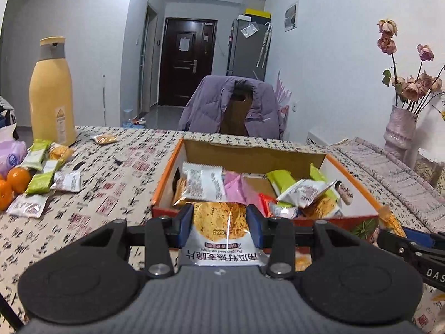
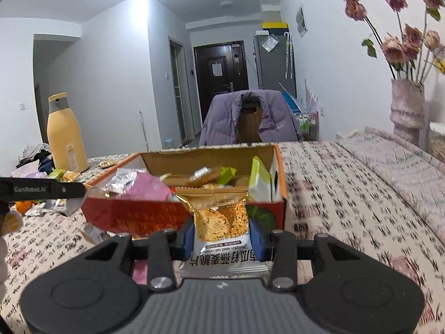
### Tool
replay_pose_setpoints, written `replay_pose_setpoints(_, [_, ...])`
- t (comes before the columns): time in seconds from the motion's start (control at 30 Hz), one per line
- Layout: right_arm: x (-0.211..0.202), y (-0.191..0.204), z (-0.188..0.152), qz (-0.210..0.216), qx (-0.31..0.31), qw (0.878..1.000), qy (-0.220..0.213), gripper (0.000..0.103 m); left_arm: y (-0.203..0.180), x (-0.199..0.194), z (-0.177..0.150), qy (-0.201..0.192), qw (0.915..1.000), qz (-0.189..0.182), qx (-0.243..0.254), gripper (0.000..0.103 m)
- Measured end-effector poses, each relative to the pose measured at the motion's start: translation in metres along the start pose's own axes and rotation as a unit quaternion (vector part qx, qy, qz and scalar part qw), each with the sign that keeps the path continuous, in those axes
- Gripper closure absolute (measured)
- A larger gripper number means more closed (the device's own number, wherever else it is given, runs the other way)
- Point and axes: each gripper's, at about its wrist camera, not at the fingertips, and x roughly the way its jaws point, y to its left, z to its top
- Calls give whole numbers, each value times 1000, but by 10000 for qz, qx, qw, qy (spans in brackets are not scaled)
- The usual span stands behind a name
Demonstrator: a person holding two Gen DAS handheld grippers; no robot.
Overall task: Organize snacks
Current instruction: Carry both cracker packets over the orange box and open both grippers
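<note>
Though crinkled, glossy foil packet point(image 1: 219, 222).

Big yellow bottle point(image 1: 52, 94) with a grey collar stands upright at the far left of the desk point(image 1: 130, 153), which has a cloth printed with black and red characters. A couple of oranges point(image 1: 17, 179) sit at the left edge, beside a lilac plastic bag point(image 1: 11, 156). Across the desk there's a chair with a purple puffer jacket point(image 1: 230, 105) draped over its back. Off to the right, a pinkish vase point(image 1: 400, 130) holds dried roses point(image 1: 417, 86). Down the hallway: a dark front door point(image 1: 186, 61) and a grey fridge point(image 1: 247, 47) with a yellow box on top.
</note>
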Motion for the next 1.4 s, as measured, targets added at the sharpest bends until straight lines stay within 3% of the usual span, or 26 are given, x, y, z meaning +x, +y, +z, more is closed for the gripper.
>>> replay_pose_setpoints(0.33, [37,12,37,70,-154,9997,-181,63,-18,30,29,-212,9996,-136,129,61])
replay_pose_setpoints(0.63, [81,14,67,-182,-128,9995,-230,63,-21,73,47,-222,9997,-19,45,61])
replay_pose_setpoints(0.73, [93,12,68,-381,-136,9988,-277,63,-18,85,45,-208,9998,34,37,61])
replay_pose_setpoints(1.0, [110,-3,54,-264,53,9996,-99,60,-7,102,34,-166,9999,0,-18,60])
replay_pose_setpoints(1.03, [108,-4,54,-259,72,9996,-128,59,-6,101,33,-203,9998,-17,-37,59])
replay_pose_setpoints(1.1, [107,-4,52,-232,90,9996,-144,44,-2,99,32,-280,9996,-27,-59,41])
replay_pose_setpoints(1.13, [106,-4,52,-217,96,9996,-163,27,-2,97,31,-329,9994,-29,-68,35])
replay_pose_setpoints(1.17, [104,-3,51,-211,87,9995,-201,14,-1,96,31,-379,9992,-17,-81,21])
replay_pose_setpoints(1.2, [102,-2,50,-203,73,9995,-250,9,-1,94,31,-423,9991,8,-96,5])
replay_pose_setpoints(1.27, [99,-1,50,-164,96,9991,-367,0,0,91,29,-562,9983,96,-149,0])
replay_pose_setpoints(1.4, [95,-2,50,-149,128,9988,-439,0,-1,91,31,-548,9984,103,-126,0])
